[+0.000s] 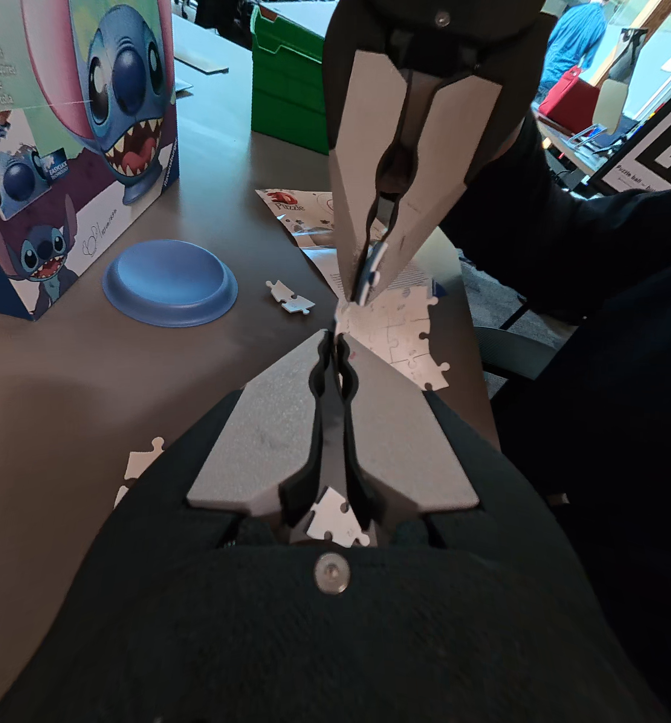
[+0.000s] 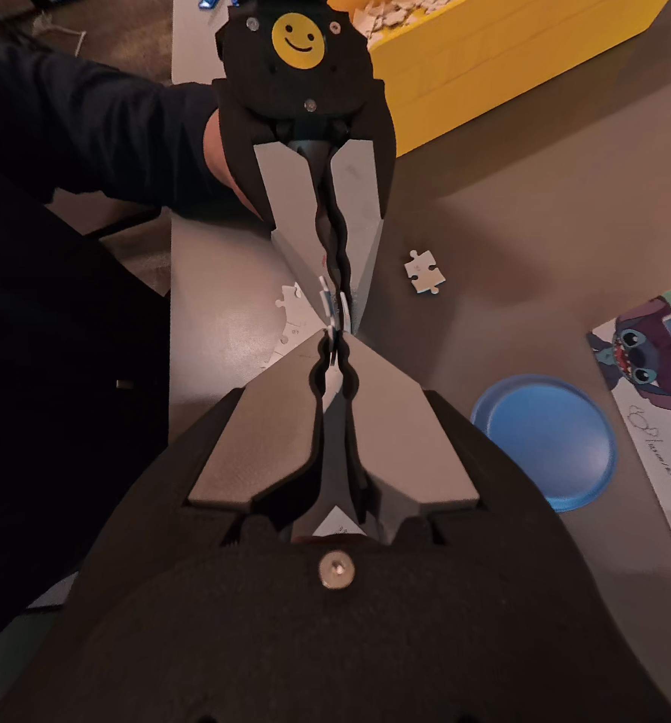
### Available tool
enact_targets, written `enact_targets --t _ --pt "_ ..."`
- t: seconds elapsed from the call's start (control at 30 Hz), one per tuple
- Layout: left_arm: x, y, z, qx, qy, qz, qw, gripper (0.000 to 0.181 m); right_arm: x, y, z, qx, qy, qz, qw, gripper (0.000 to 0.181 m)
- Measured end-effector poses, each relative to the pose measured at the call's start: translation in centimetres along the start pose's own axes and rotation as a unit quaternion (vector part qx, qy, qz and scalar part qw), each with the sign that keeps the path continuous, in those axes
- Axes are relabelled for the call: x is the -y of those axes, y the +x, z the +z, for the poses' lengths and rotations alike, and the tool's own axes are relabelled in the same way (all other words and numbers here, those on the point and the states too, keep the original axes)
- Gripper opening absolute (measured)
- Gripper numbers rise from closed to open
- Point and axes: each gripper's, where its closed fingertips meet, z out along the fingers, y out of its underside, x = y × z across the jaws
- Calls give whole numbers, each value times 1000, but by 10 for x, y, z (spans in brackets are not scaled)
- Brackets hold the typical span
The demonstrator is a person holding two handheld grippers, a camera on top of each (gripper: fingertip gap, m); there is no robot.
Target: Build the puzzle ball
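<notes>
My left gripper is shut on the left edge of a curved white section of several joined puzzle pieces, held above the table. My right gripper comes in from above, shut on a single blue-and-white puzzle piece whose lower end meets the section's top edge. In the right wrist view my right gripper holds that piece edge-on, tip to tip with the left gripper. The section shows behind it. The blue round stand lies on the table to the left.
The puzzle box stands at the far left, and a green bin behind. A printed sheet and loose white pieces lie near the grippers. A yellow bin of pieces is at the right view's top. A dark sleeve is at the right. The grippers are tip to tip, or close to it.
</notes>
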Motion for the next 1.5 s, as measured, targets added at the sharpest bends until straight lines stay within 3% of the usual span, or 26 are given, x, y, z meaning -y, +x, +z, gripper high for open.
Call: enact_targets --t 0.2,0.57,1.03,1.23,1.5 --pt "2 4 -3 -15 16 0 1000 0 4 -1 -1 42 9 45 998 1" --pt "-2 5 -3 -18 7 -5 1000 0 2 0 7 31 2 37 999 1" --pt "-6 0 -1 -21 3 -40 999 0 0 6 10 65 85 148 983 2" --pt "-8 -2 0 -16 0 -44 999 0 -1 9 12 57 100 172 978 1" --pt "-7 -4 0 23 -7 12 1000 0 1 10 12 19 100 154 983 2"
